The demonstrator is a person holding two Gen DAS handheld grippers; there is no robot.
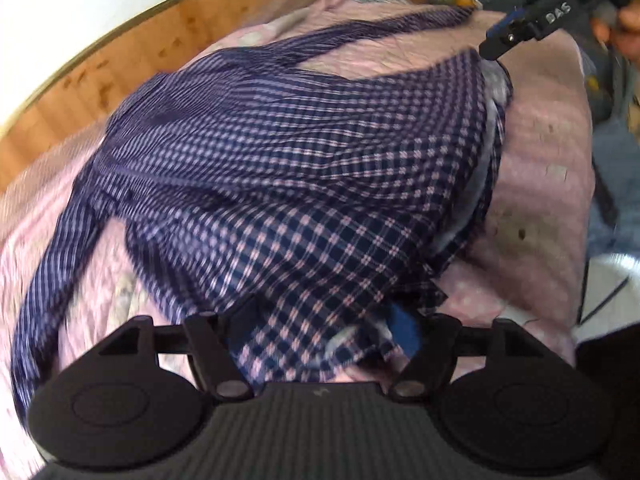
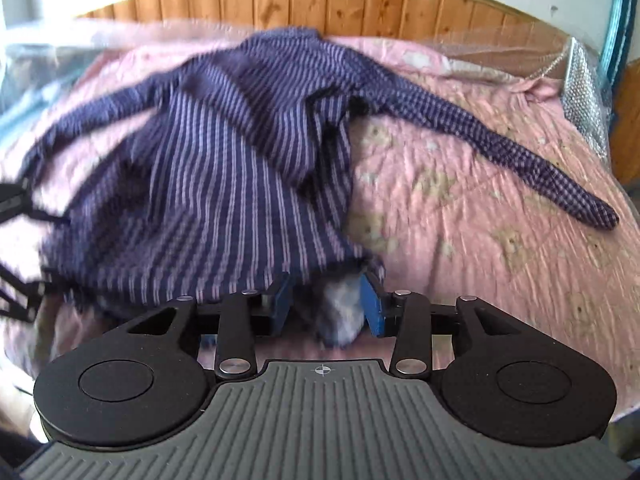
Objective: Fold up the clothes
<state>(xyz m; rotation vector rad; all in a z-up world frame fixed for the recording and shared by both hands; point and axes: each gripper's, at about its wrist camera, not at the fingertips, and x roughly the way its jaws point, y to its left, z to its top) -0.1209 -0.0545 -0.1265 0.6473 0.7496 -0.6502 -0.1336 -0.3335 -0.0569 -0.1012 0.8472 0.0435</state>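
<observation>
1. On the pink quilted bedspread (image 2: 460,200), a navy checked shirt (image 2: 224,160) is spread out, its body bunched toward the near edge and one sleeve (image 2: 520,160) trailing away to the right; a wooden headboard (image 2: 320,4) stands behind it.
2. Between the blue pads of the right gripper (image 2: 326,306), a pale-lined corner of the hem is seen. The jaws stand partly apart, and blur hides whether the pads press on the cloth, so a grip cannot be confirmed. If it is slack, the corner could be dropped as soon as it is lifted.
3. Over the left gripper (image 1: 320,332), the hem is draped and the fingers are largely covered. Its jaws appear wide, but whether anything is held cannot be told. One corner could be raised alone and the shirt skewed.
4. Heavy motion blur is present in both views, which suggests fast handling; creases could be folded in because the fabric is not yet flat.
5. The outstretched sleeve could be dragged under the body if the hem is carried over before it is tucked.
</observation>
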